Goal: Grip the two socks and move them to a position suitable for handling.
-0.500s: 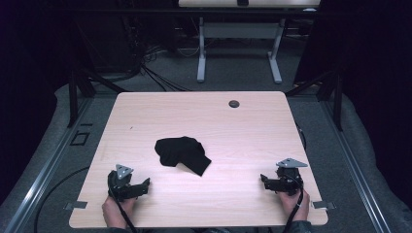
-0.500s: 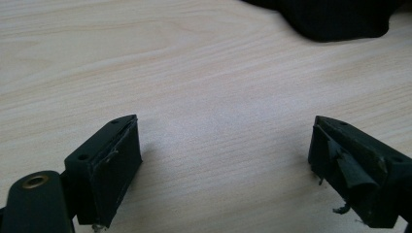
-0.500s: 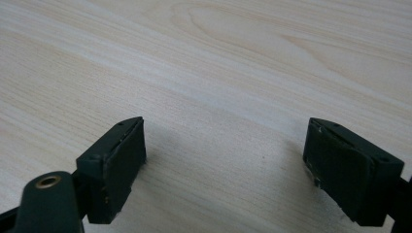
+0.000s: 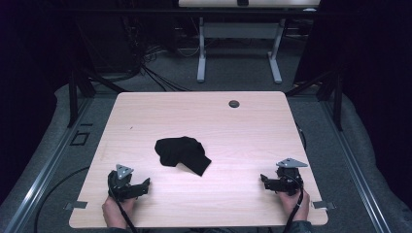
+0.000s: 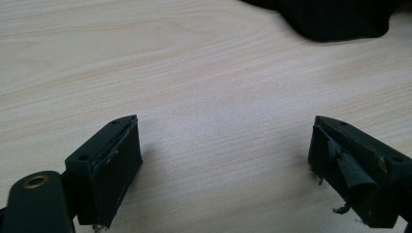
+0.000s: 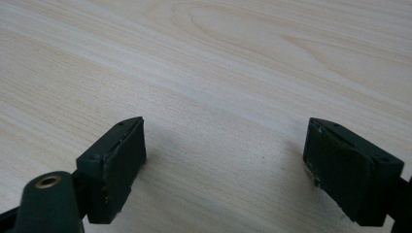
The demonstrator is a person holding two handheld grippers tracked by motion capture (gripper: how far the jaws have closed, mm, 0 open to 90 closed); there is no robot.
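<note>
Both grippers rest low near the table's (image 4: pixel 145 111) front edge, the left gripper (image 4: pixel 144 183) and right gripper (image 4: pixel 264 178) each with jaws spread wide on nothing, while the crumpled black cloth (image 4: pixel 182 154) lies mid-table between them, nearer the left.

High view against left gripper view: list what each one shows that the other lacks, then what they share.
High view alone: the right gripper, both hands, the whole black cloth lying crumpled mid-table, a dark round hole near the far edge, and the floor with its cables.
Left gripper view alone: the worn, frayed pads up close, jaws wide apart with bare wood between them.
Both: the wooden table, the cloth and the left gripper.
</note>
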